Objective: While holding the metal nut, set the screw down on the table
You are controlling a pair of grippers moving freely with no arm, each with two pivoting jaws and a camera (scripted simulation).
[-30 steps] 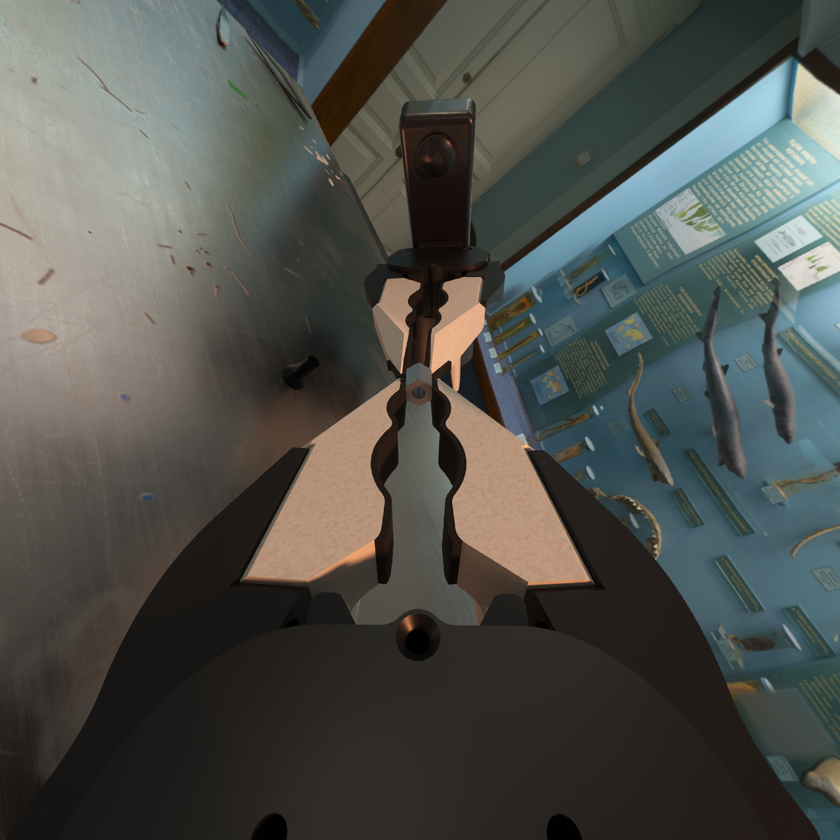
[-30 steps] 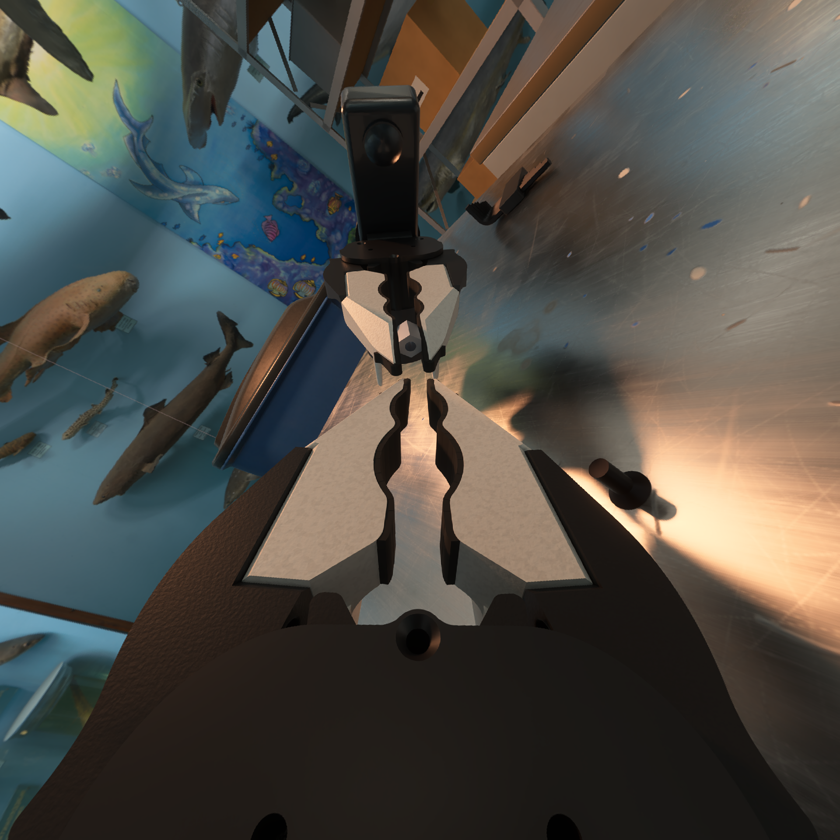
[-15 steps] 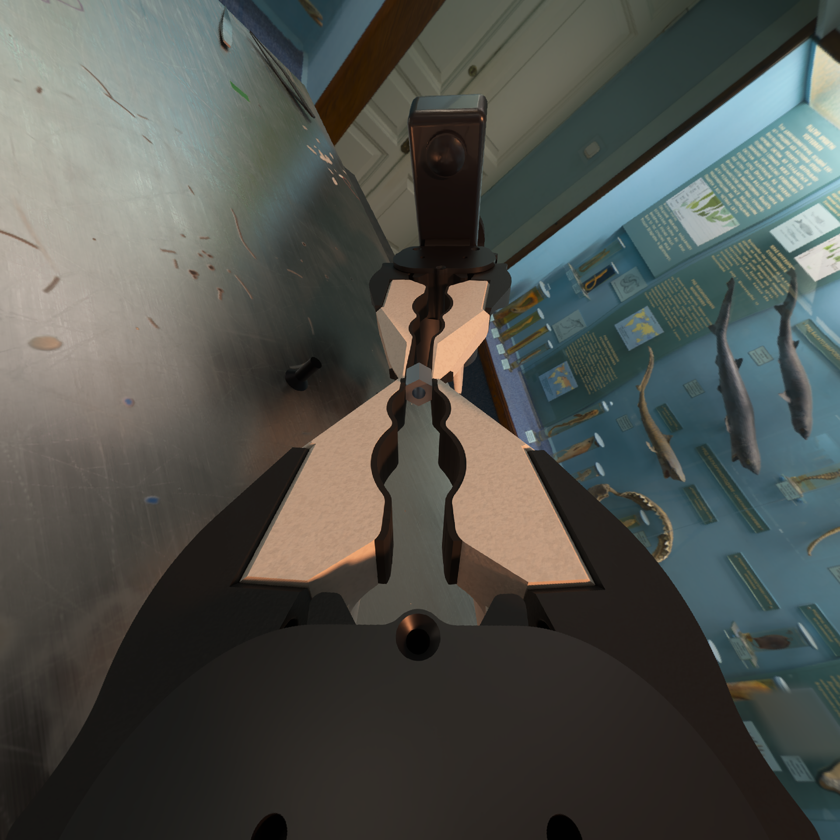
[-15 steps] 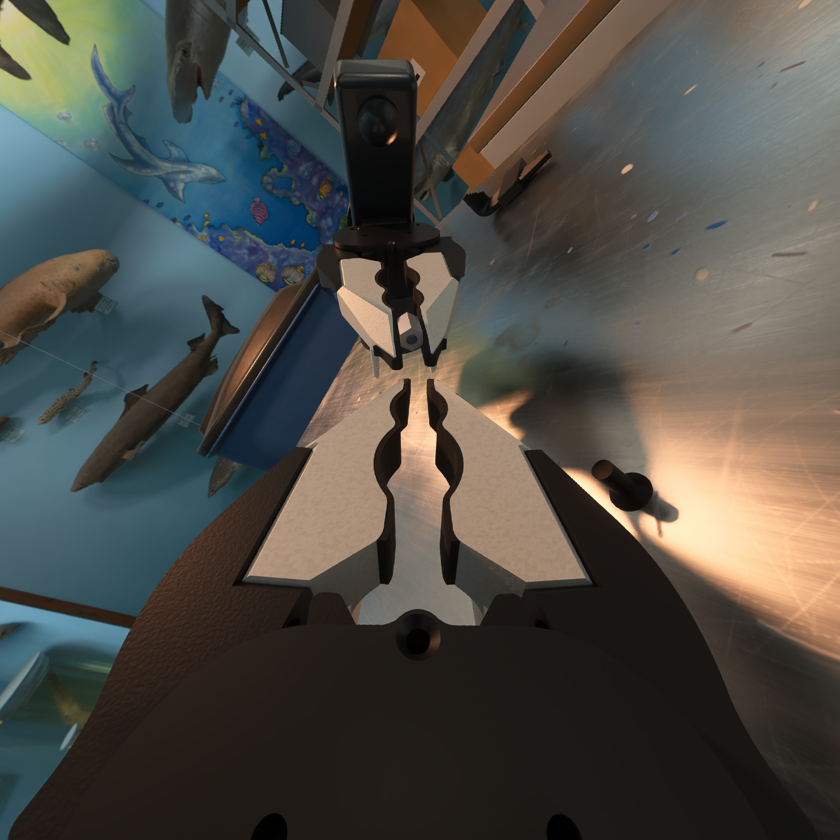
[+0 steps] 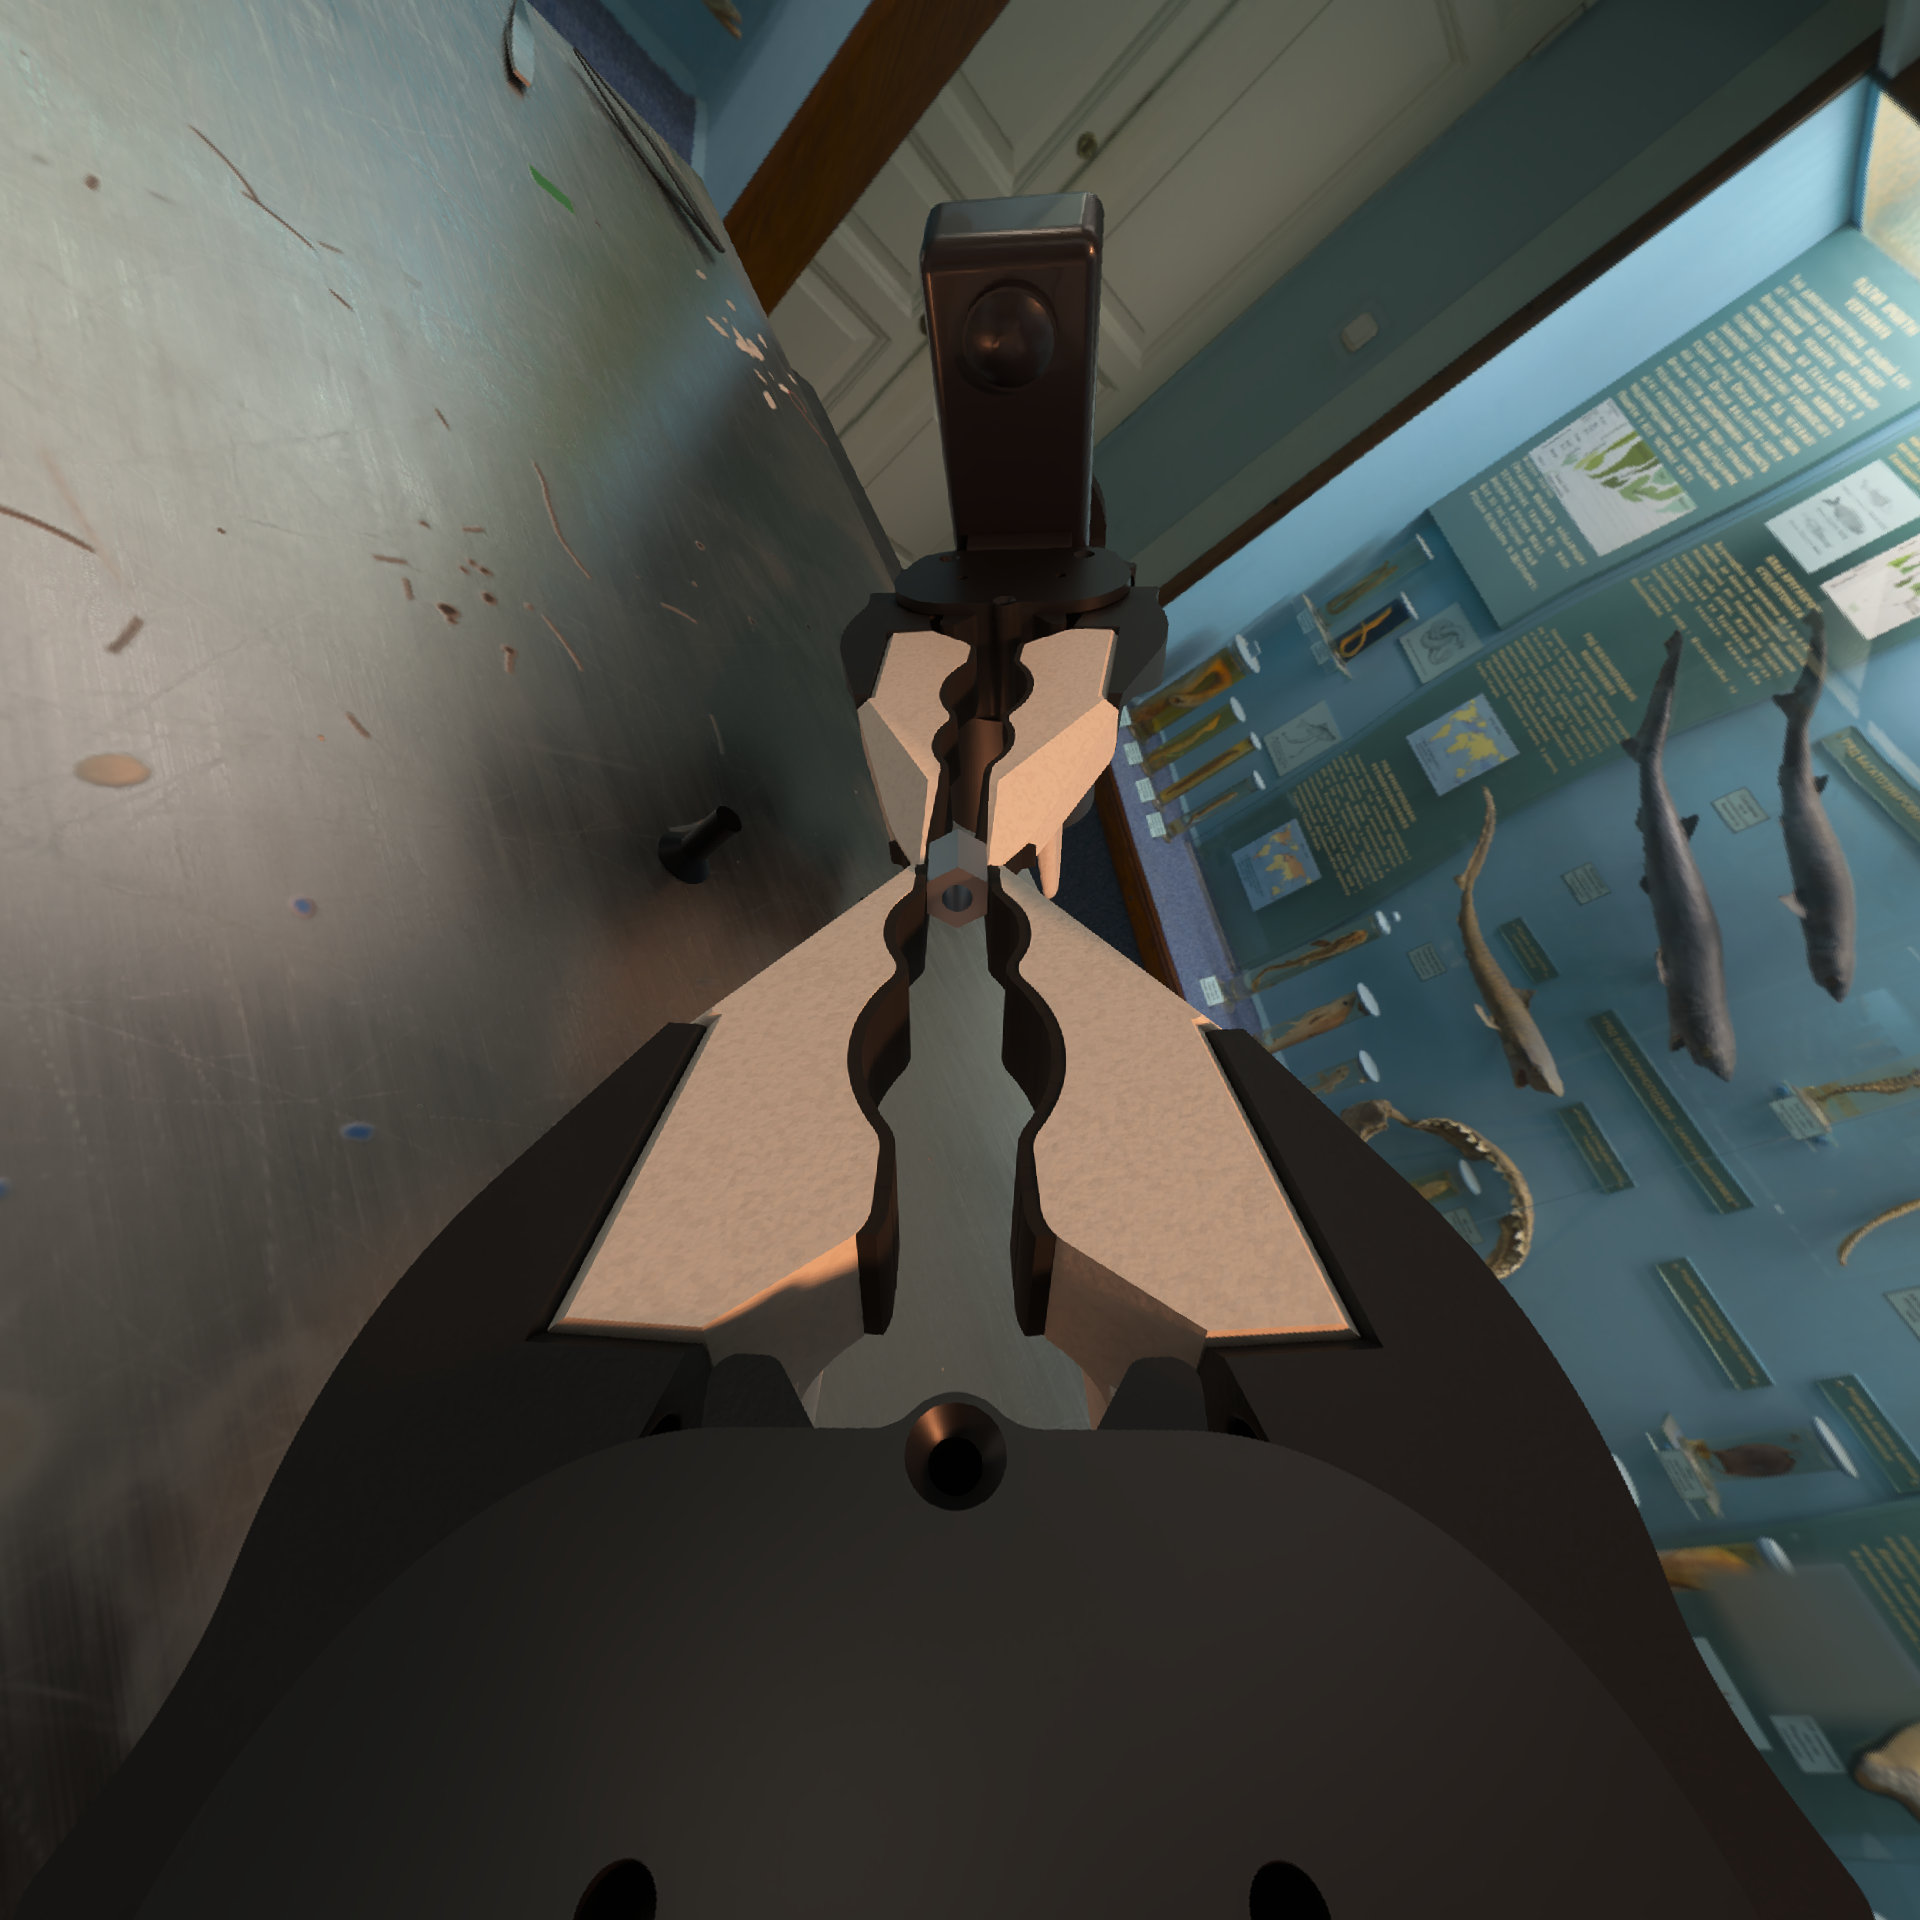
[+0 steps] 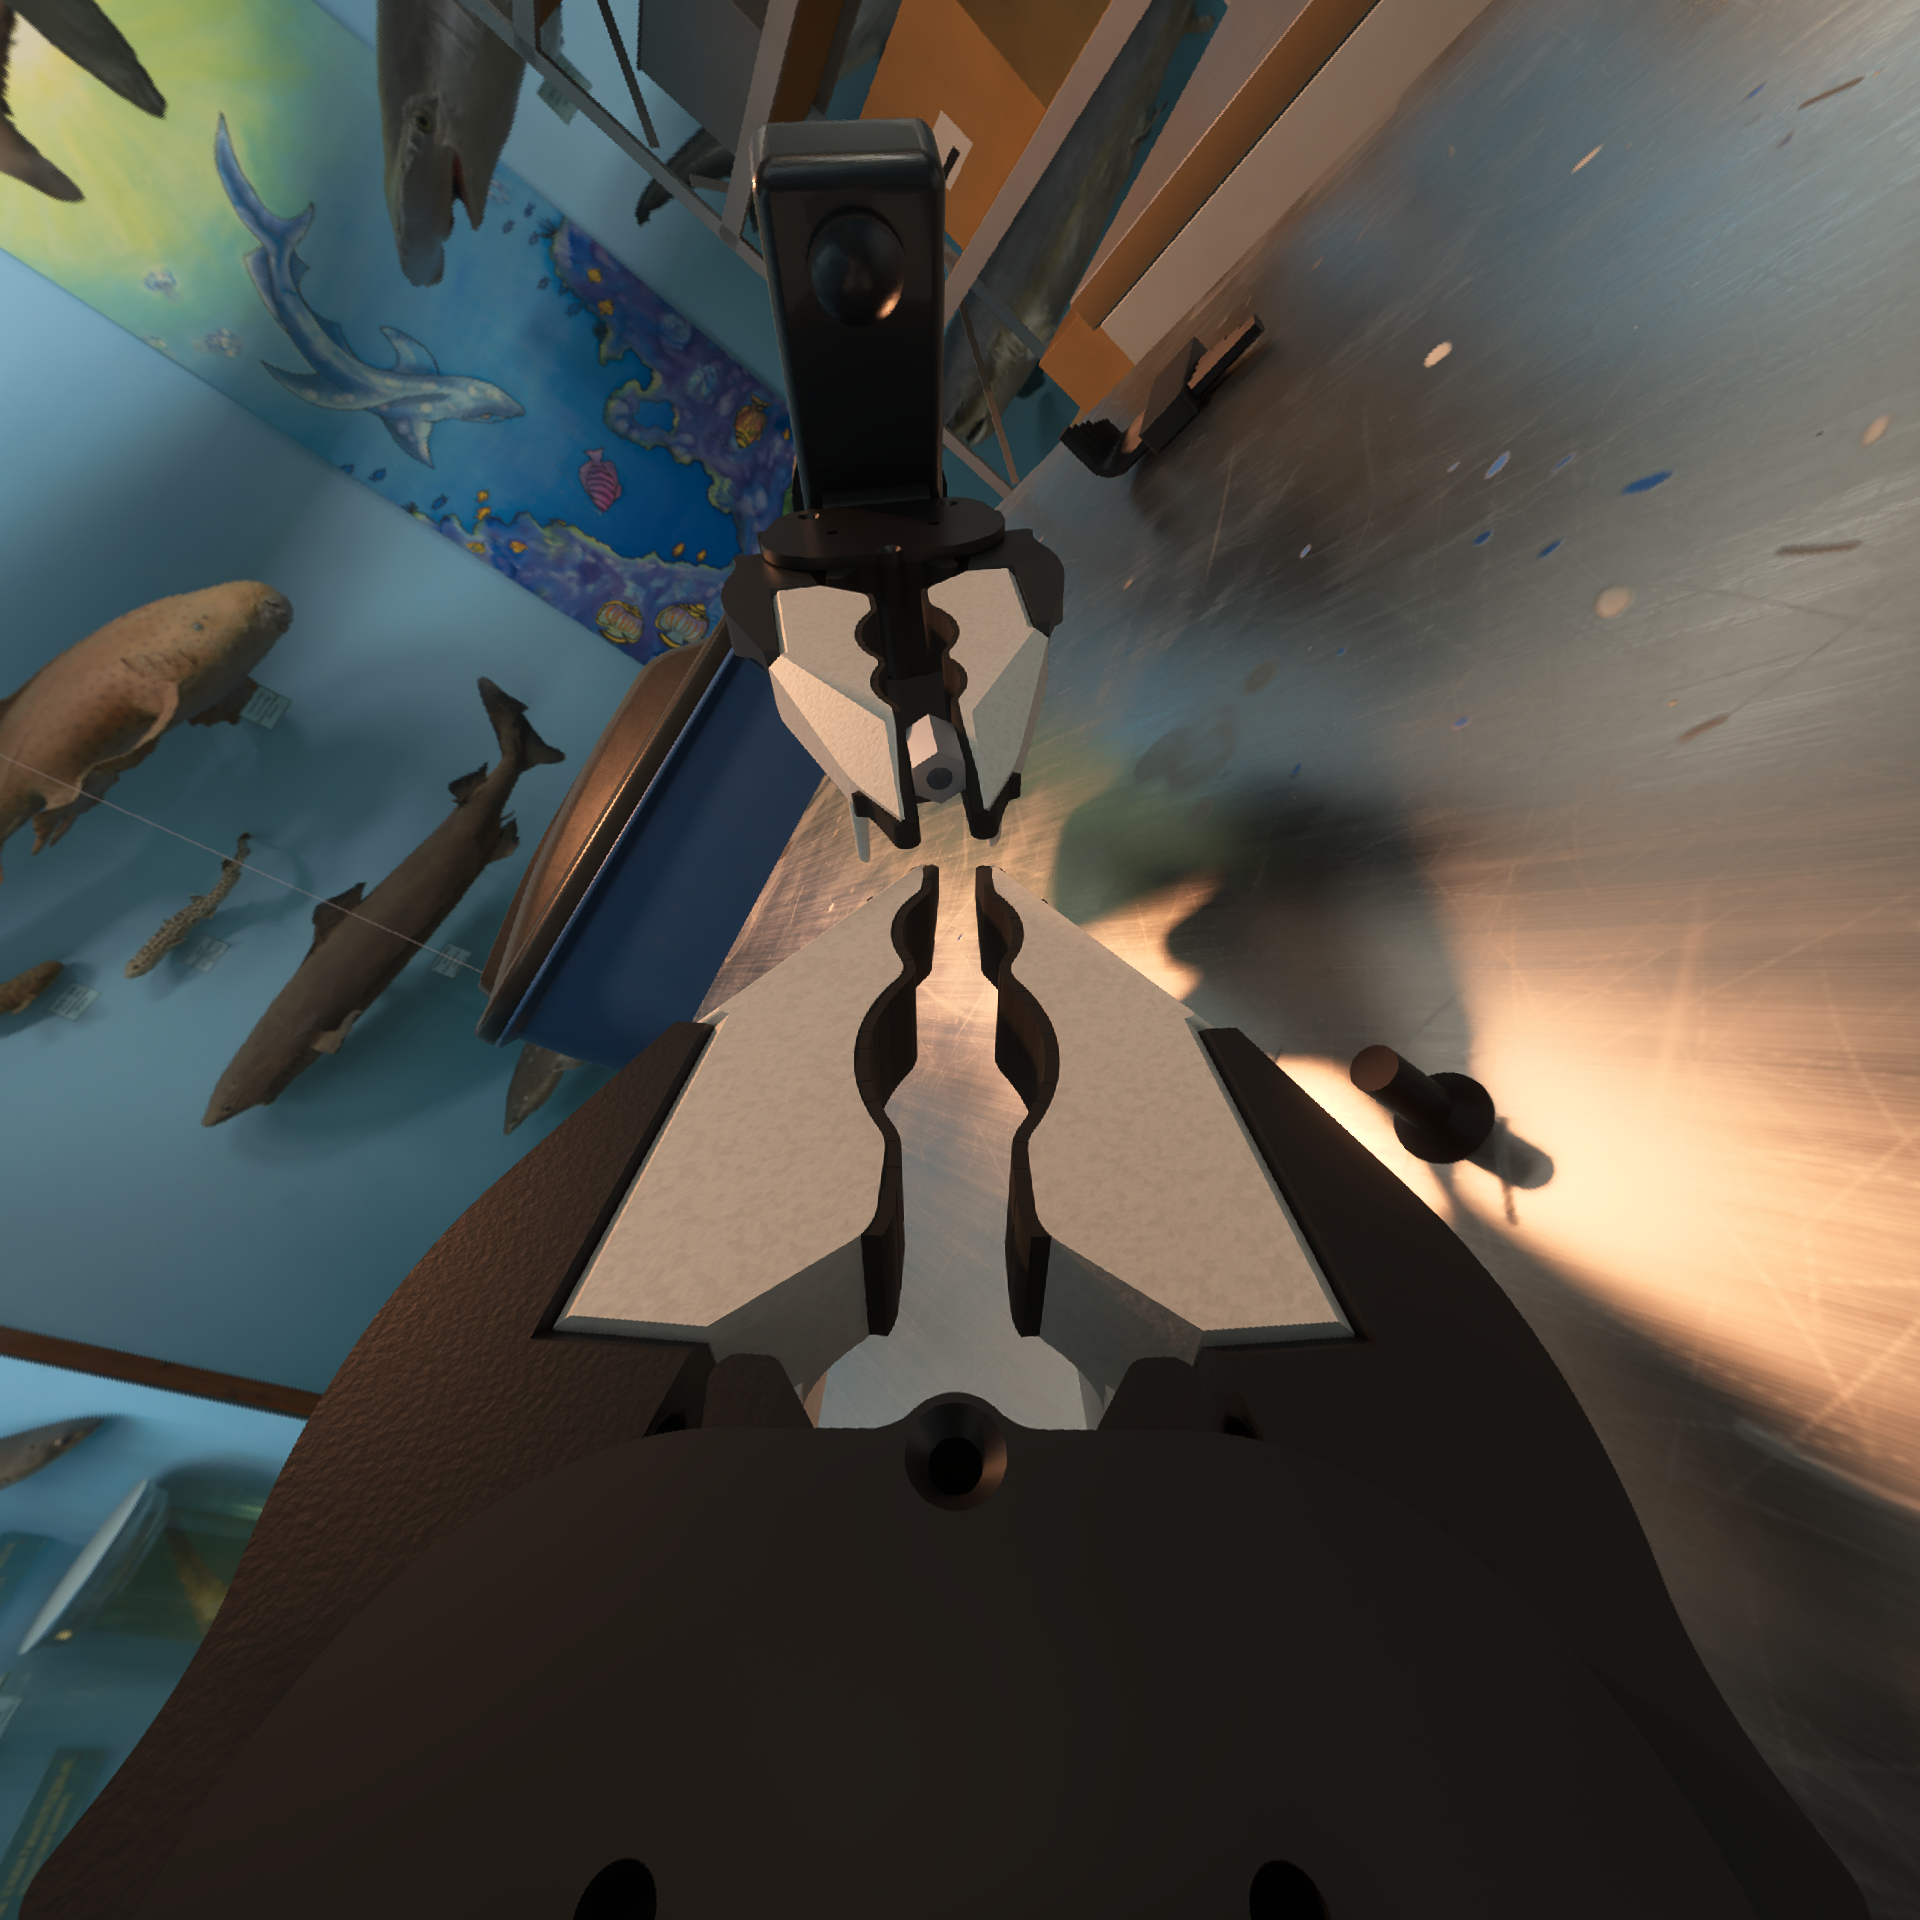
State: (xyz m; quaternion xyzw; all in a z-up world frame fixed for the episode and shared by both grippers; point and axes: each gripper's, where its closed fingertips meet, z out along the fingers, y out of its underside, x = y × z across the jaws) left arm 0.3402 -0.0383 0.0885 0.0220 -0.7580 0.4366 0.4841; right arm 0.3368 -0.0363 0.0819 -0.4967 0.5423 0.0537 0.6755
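My left gripper (image 5: 956, 891) is shut on a small hexagonal metal nut (image 5: 954, 898), pinched at its fingertips above the table. The nut also shows in the right wrist view (image 6: 940, 771), between the left gripper's fingers. My right gripper (image 6: 956, 878) faces the left one tip to tip, a short way apart. Its jaws stand a narrow gap apart with nothing between them. The black screw (image 5: 698, 842) lies on its side on the scratched metal table (image 5: 312, 520), apart from both grippers. In the right wrist view the screw (image 6: 1429, 1114) lies to the right of my fingers.
A black toothed bracket (image 6: 1174, 410) lies near the table's far edge. A blue case with a brown rim (image 6: 644, 862) stands beyond the table's edge. Walls with fish displays lie behind both grippers.
Both views have shifted slightly, so the grippers have drifted a little. The nut stays held in the left gripper. The screw lies in the same place on the table.
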